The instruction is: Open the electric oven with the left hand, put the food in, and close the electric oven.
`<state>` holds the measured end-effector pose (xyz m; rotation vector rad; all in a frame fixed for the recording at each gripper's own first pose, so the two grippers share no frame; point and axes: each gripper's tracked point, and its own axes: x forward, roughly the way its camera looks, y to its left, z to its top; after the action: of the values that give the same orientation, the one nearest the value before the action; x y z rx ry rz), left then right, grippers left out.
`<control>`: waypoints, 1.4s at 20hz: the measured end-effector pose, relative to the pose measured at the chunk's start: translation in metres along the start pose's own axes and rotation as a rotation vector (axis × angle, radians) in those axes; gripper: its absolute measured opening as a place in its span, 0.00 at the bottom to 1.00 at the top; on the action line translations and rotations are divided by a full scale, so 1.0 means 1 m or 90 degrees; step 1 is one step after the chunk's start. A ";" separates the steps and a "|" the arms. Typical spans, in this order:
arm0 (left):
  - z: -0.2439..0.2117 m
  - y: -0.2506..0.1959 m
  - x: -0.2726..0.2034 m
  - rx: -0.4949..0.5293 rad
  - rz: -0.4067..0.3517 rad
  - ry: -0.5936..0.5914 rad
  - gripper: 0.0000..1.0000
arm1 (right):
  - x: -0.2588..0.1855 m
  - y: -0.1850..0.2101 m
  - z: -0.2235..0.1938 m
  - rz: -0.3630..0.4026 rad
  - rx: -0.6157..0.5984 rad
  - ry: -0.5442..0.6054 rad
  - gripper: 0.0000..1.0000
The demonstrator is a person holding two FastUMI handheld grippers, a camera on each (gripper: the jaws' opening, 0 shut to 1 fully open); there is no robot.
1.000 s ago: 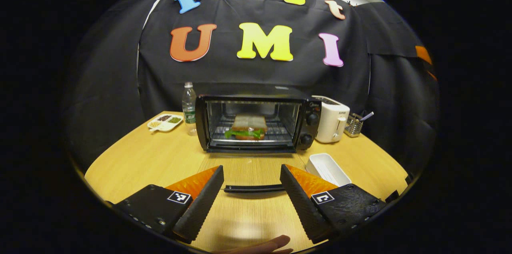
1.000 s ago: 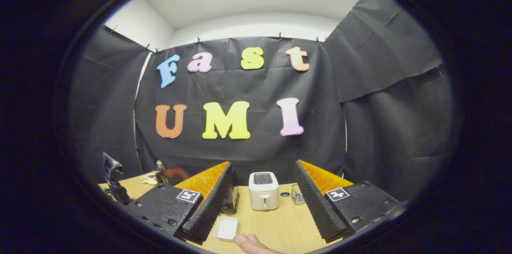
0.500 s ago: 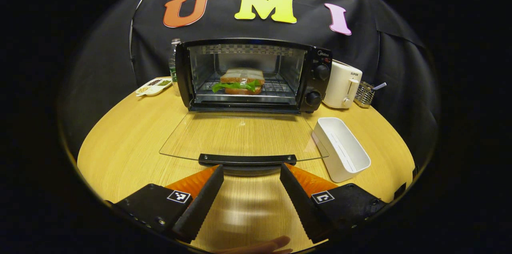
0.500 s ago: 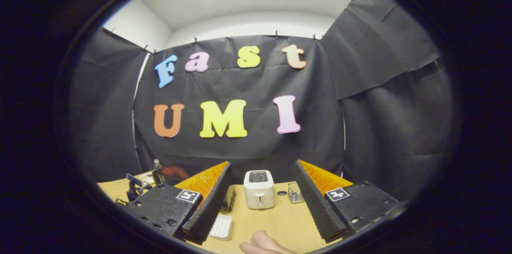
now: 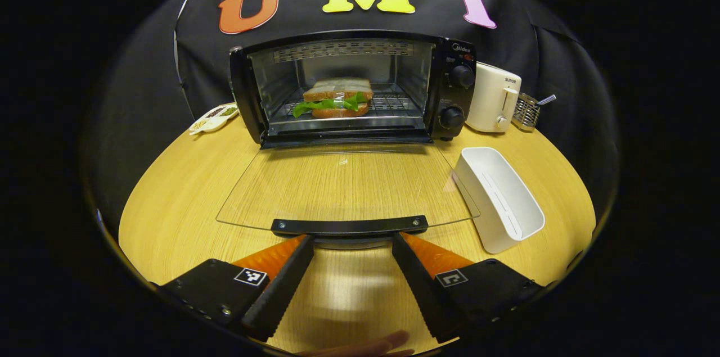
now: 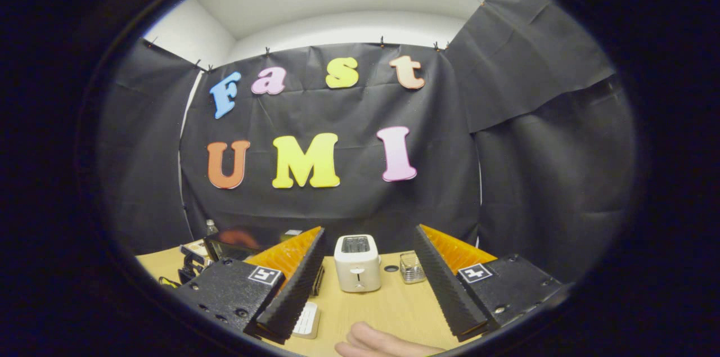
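Two fingers of the left hand-held gripper (image 5: pixel 351 275) spread wide, empty, just short of the door handle (image 5: pixel 349 226); sandwich (image 5: pixel 336 97) sits inside oven (image 5: pixel 353 87), so closing remains; right hand-held gripper (image 6: pixel 365 284) gapes idle.

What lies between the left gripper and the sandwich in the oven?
In the left gripper view, the open glass door lies flat between the left gripper and the sandwich, its handle at the fingertips.
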<state>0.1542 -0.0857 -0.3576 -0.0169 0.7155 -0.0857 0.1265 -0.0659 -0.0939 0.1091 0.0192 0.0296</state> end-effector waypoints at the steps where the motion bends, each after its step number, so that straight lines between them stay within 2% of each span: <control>1: 0.001 0.000 -0.001 0.000 -0.001 -0.001 0.93 | 0.000 0.001 0.001 0.003 0.000 0.001 0.99; 5: 0.011 0.000 -0.007 0.000 0.002 -0.021 0.93 | -0.001 0.010 0.004 0.018 0.004 0.009 0.99; 6: 0.014 -0.001 -0.009 -0.001 0.002 -0.028 0.93 | -0.001 0.009 0.005 0.019 0.002 0.008 0.87; 11: 0.027 0.002 -0.018 0.001 0.005 -0.052 0.93 | -0.004 0.010 0.010 0.011 -0.005 -0.001 0.87; 17: 0.067 0.005 -0.031 -0.003 0.008 -0.143 0.93 | -0.001 0.010 0.003 0.012 -0.003 0.012 0.87; 18: 0.070 0.006 -0.031 -0.008 0.008 -0.147 0.94 | -0.001 0.010 0.002 0.011 -0.003 0.013 0.99; 21: 0.080 0.006 -0.034 -0.015 0.007 -0.157 0.95 | -0.002 0.011 0.000 0.013 -0.005 0.015 0.99; 22: 0.084 0.007 -0.035 -0.014 0.008 -0.164 0.95 | -0.003 0.012 -0.002 0.016 -0.007 0.018 0.87; 23: 0.091 0.007 -0.037 -0.011 0.009 -0.174 0.95 | -0.004 0.013 -0.003 0.017 -0.007 0.019 0.99; 26: 0.109 0.010 -0.036 -0.001 0.012 -0.202 0.97 | -0.006 0.011 -0.004 0.016 -0.007 0.022 0.99; 27: 0.114 0.013 -0.035 -0.008 0.008 -0.207 0.97 | -0.008 0.010 -0.003 0.013 -0.009 0.022 0.87; 28: 0.120 0.014 -0.030 -0.015 0.004 -0.208 0.97 | -0.008 0.009 -0.003 0.011 -0.009 0.022 0.99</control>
<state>0.2113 -0.0709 -0.2479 -0.0508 0.3907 -0.0668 0.1177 -0.0570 -0.0961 0.0942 0.0524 0.0488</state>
